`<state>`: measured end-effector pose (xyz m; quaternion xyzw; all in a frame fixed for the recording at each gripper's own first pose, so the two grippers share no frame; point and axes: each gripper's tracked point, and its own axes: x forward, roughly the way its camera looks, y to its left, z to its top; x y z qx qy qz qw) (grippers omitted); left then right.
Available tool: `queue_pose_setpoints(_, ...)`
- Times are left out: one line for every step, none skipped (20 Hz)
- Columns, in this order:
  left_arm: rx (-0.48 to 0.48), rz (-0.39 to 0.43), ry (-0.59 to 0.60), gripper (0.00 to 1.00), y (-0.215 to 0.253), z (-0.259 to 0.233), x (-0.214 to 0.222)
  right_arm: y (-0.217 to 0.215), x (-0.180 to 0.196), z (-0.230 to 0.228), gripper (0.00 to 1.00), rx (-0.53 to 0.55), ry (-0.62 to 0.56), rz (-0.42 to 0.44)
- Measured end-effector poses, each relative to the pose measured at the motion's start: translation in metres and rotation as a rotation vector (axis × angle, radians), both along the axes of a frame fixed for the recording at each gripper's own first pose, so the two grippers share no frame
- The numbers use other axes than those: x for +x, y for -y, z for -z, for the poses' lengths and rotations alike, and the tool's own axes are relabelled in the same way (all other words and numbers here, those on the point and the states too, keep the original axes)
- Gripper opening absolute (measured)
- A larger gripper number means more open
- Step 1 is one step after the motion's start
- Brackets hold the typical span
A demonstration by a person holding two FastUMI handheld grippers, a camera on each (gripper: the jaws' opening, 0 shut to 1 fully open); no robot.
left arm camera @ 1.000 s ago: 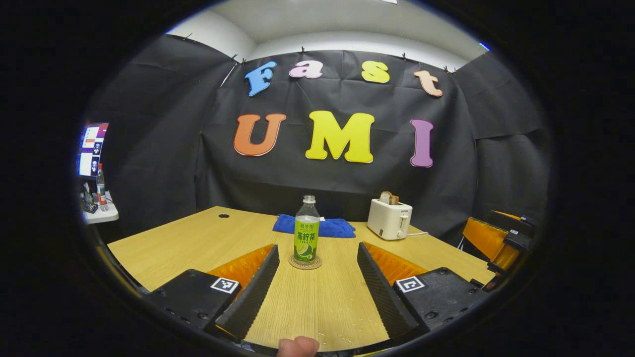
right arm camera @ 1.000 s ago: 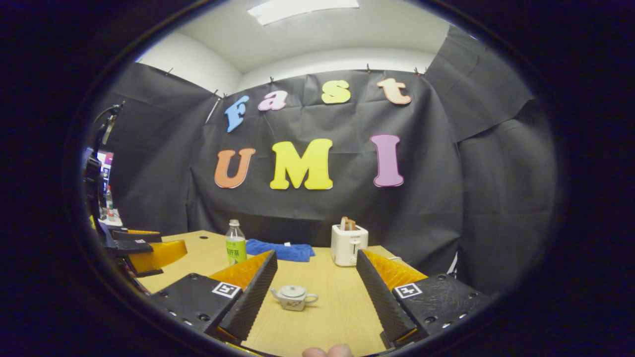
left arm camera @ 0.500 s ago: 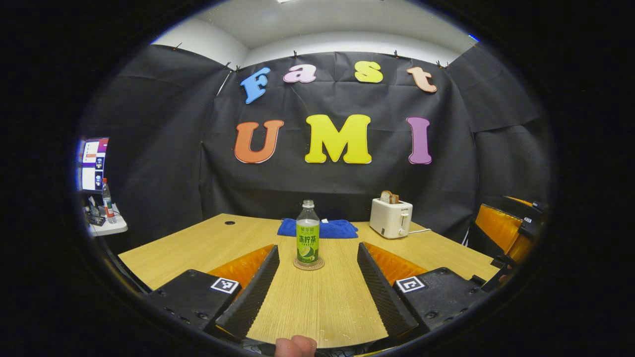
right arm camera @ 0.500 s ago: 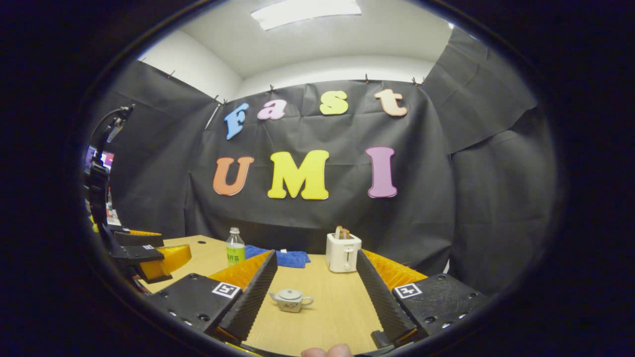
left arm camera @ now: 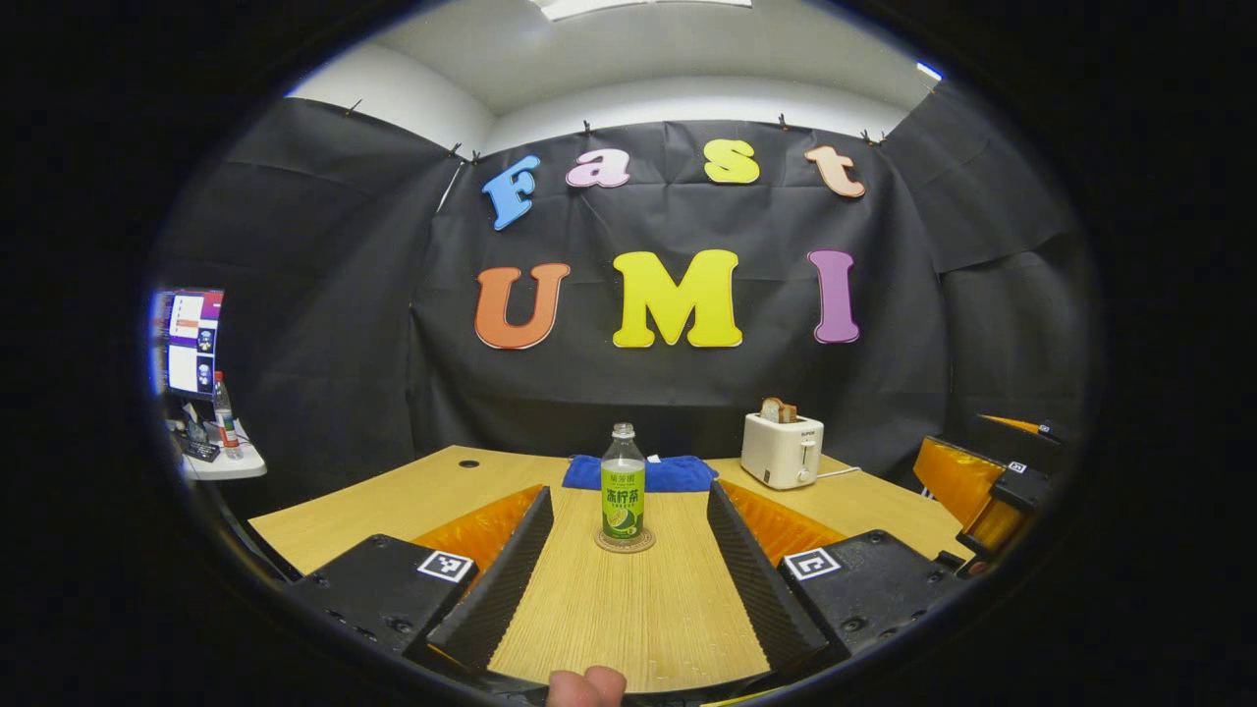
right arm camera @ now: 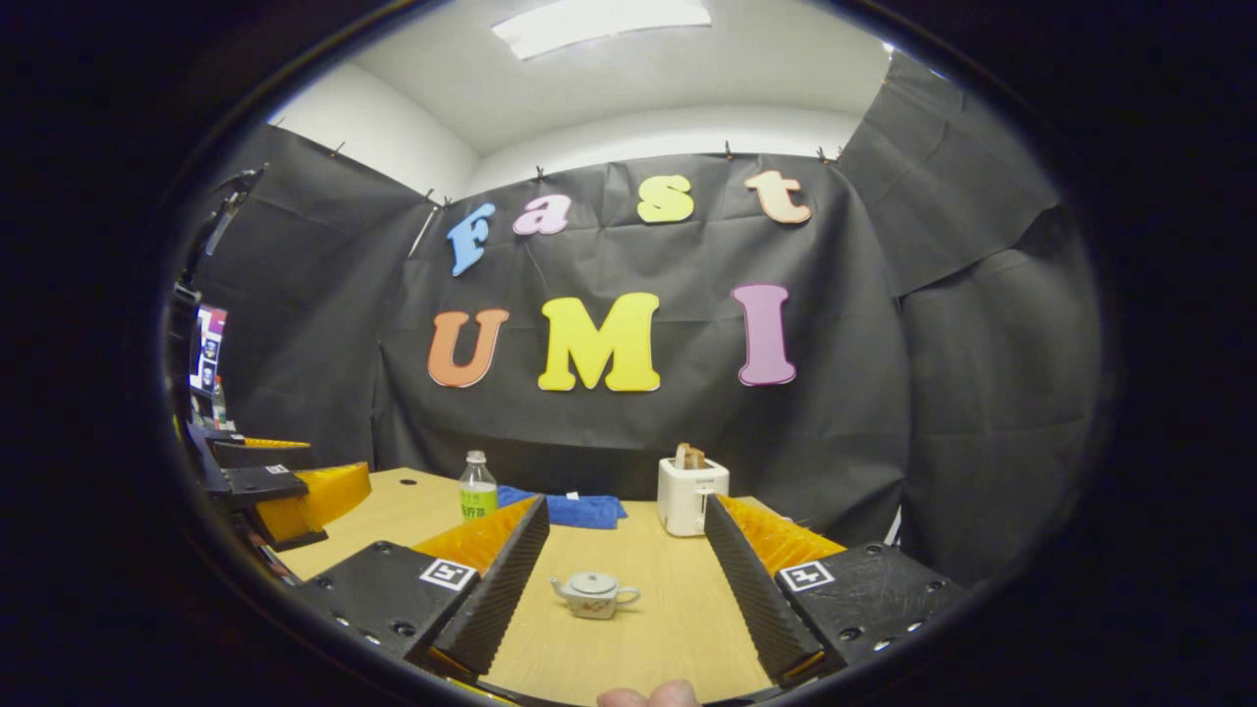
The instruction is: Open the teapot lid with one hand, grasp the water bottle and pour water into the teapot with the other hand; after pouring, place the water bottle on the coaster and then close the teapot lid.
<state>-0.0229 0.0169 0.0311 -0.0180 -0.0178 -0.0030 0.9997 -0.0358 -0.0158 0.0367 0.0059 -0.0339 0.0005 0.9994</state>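
Left gripper [left arm camera: 628, 550] stood wide, nothing between its fingers. Over the last second it had drawn back and tipped up a little: the clear plastic bottle with the green label [left arm camera: 623, 485] sat smaller and farther off between the fingers than before. Bottle upright on the round brown coaster [left arm camera: 625, 541], out toward the middle of the pale wooden desk [left arm camera: 628, 619], well apart from the fingertips, a blue cloth [left arm camera: 668, 473] behind it at the far edge.

Right gripper [right arm camera: 625, 574] also wide and empty. It had shifted slightly; the small white ceramic teapot [right arm camera: 593, 594] slid a touch right in its view but stayed between the fingers, near them, not touching. Lid [right arm camera: 590, 582] on the pot.

Bottle on coaster and lid on would fit either end of the job: pour still ahead, or all put back. The retreat leaned toward neither reach closing.
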Motion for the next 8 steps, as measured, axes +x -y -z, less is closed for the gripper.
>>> queue_pose_setpoints(0.002,-0.003,0.003,0.99,-0.0018,-0.0016,-0.0006,-0.0012,0.0009,0.0004,0.96,0.001,-0.001,-0.001)
queue_pose_setpoints(0.001,-0.005,0.008,0.99,-0.0028,-0.0035,-0.0005,-0.0023,0.0013,0.0018,0.96,0.000,-0.002,-0.001)
queue_pose_setpoints(0.003,-0.002,0.007,0.99,-0.0019,-0.0032,-0.0010,-0.0032,0.0028,0.0037,0.96,0.000,-0.007,-0.001)
queue_pose_setpoints(0.008,0.003,0.006,0.98,-0.0008,-0.0023,-0.0009,-0.0044,0.0037,0.0054,0.96,0.002,-0.010,-0.003)
queue_pose_setpoints(0.016,0.002,0.003,0.99,-0.0012,-0.0016,-0.0006,-0.0044,0.0036,0.0073,0.97,0.002,-0.015,-0.003)
queue_pose_setpoints(0.022,0.002,0.001,0.99,-0.0016,-0.0006,-0.0001,-0.0052,0.0041,0.0079,0.96,0.003,-0.014,-0.004)
queue_pose_setpoints(0.026,0.006,0.000,0.99,-0.0003,0.0001,0.0004,-0.0057,0.0048,0.0085,0.96,0.001,-0.012,-0.001)
queue_pose_setpoints(0.028,0.014,-0.005,0.98,0.0017,0.0013,0.0017,-0.0056,0.0061,0.0095,0.96,-0.004,-0.014,0.002)
